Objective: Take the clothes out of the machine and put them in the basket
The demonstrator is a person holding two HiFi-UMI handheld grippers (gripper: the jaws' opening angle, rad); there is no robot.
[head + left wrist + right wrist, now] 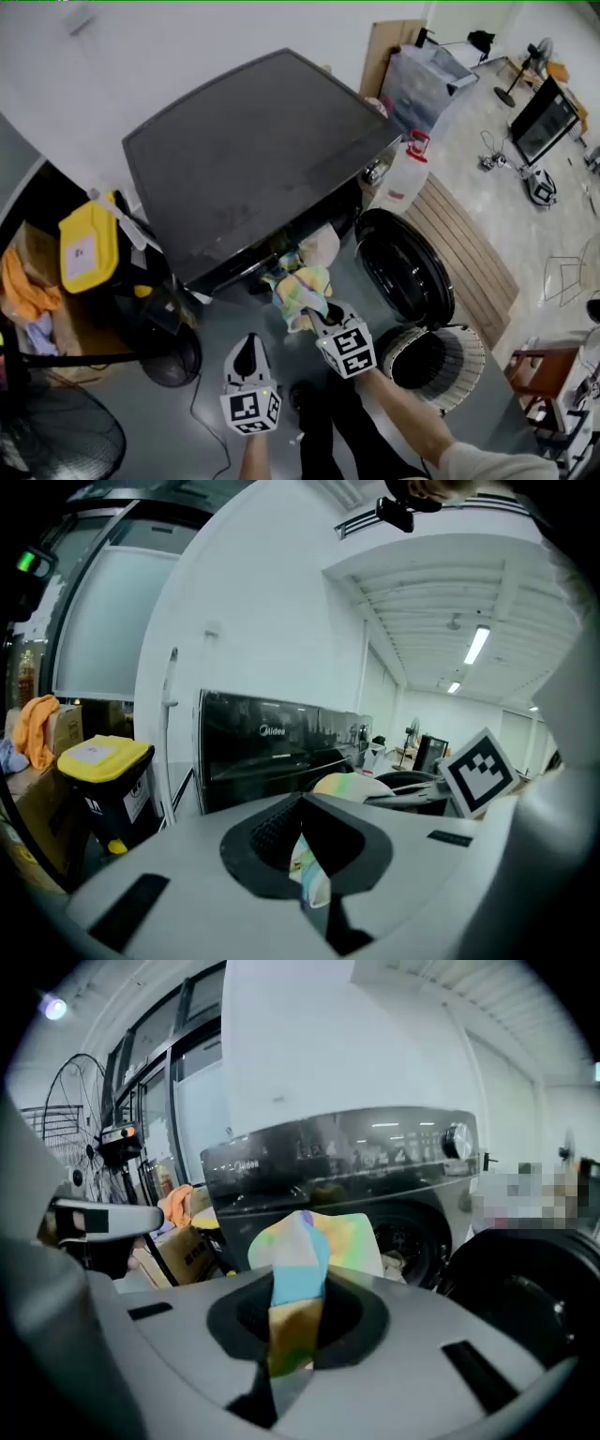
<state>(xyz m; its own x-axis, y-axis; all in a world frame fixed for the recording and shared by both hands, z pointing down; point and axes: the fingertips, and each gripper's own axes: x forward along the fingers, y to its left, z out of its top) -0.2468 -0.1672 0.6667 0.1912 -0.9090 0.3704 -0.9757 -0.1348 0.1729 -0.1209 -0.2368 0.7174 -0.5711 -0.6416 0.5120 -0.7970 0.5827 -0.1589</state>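
Note:
A black front-loading washing machine [253, 150] stands with its round door [403, 267] swung open to the right. Pale clothes [319, 246] show in its opening. My right gripper [317, 314] is shut on a pastel multicoloured cloth [300, 286] lifted in front of the opening; the cloth [300, 1241] bunches above the right gripper [291, 1354]. My left gripper [248, 349] hangs left of it, and in the left gripper view a small scrap of pastel cloth [311, 878] sits pinched at the tips of this gripper [309, 888]. A white slatted basket [469, 366] stands on the floor under the door.
A black bin with a yellow lid [89, 248] stands left of the machine, next to a cardboard box with orange cloth [23, 286]. A floor fan [56, 441] is at the lower left. A white jug with a red cap [405, 173] and a wooden slatted platform [469, 244] lie to the right.

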